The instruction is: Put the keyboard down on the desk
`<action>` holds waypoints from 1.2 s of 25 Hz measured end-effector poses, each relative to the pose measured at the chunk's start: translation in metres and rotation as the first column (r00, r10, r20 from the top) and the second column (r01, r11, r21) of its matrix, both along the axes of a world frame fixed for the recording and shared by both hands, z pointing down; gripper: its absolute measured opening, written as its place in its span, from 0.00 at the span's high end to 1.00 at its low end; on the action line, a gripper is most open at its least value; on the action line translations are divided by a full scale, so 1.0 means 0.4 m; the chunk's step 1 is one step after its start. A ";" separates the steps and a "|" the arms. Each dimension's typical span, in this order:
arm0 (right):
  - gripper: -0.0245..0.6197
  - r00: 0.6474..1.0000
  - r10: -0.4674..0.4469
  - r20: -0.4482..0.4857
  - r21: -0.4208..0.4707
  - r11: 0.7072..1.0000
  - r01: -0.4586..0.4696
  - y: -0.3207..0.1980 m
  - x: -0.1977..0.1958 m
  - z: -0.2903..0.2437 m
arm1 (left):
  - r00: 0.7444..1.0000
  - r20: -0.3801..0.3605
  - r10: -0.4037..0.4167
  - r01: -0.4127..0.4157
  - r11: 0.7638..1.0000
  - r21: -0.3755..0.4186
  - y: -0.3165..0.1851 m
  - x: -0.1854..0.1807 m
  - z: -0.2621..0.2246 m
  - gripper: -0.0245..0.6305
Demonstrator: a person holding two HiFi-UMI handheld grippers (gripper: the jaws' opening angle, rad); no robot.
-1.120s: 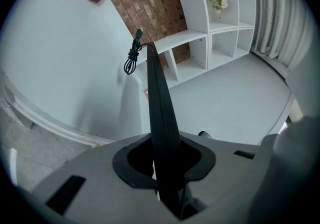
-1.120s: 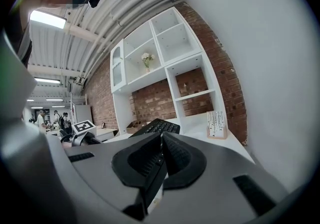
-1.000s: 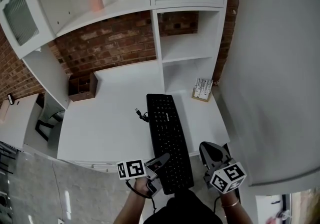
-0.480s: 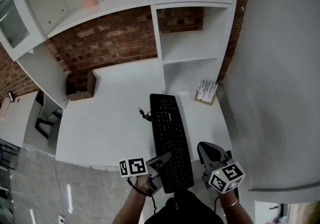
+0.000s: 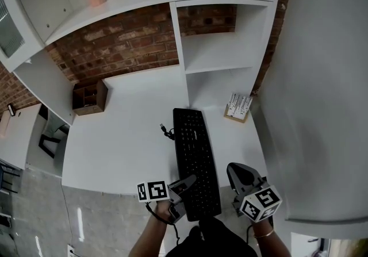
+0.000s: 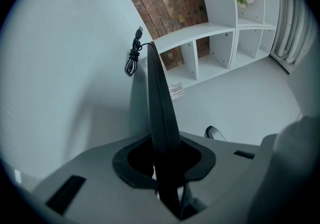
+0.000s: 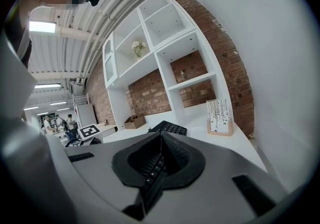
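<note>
Black keyboard clamped at its near left edge by the left gripper, held lengthwise over the white desk.
Its near end is seen past the desk's front edge. The right gripper is pressed shut on nothing, just beside it — so the weight is carried by one grip, and a twist or slip is judged possible. If released here, it could be tipped off the edge, or its coiled cable trapped underneath.
</note>
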State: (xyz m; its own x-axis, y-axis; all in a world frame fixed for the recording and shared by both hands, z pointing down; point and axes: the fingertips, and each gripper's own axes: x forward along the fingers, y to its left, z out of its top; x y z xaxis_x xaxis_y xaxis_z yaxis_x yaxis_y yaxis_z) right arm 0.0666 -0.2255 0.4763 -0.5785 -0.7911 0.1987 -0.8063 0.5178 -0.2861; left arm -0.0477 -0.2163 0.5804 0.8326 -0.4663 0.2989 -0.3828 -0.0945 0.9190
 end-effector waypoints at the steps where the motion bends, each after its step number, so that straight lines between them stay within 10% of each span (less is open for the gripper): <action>1: 0.95 1.000 0.000 0.001 -0.003 1.000 0.000 -0.003 0.001 0.003 | 1.000 -0.002 0.000 0.000 1.000 -0.002 -0.004 0.001 0.003 0.83; 30: 0.95 1.000 -0.028 0.005 -0.039 0.999 0.028 -0.069 -0.012 0.032 | 1.000 -0.008 0.004 -0.004 0.998 -0.063 -0.062 -0.014 0.061 0.81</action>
State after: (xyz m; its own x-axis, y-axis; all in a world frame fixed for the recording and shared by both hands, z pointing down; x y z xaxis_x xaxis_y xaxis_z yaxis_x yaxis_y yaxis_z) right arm 0.0618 -0.2530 0.4891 -0.6015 -0.7662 0.2260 -0.7901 0.5288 -0.3100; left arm -0.0531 -0.2411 0.6046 0.8370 -0.4435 0.3206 -0.3749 -0.0379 0.9263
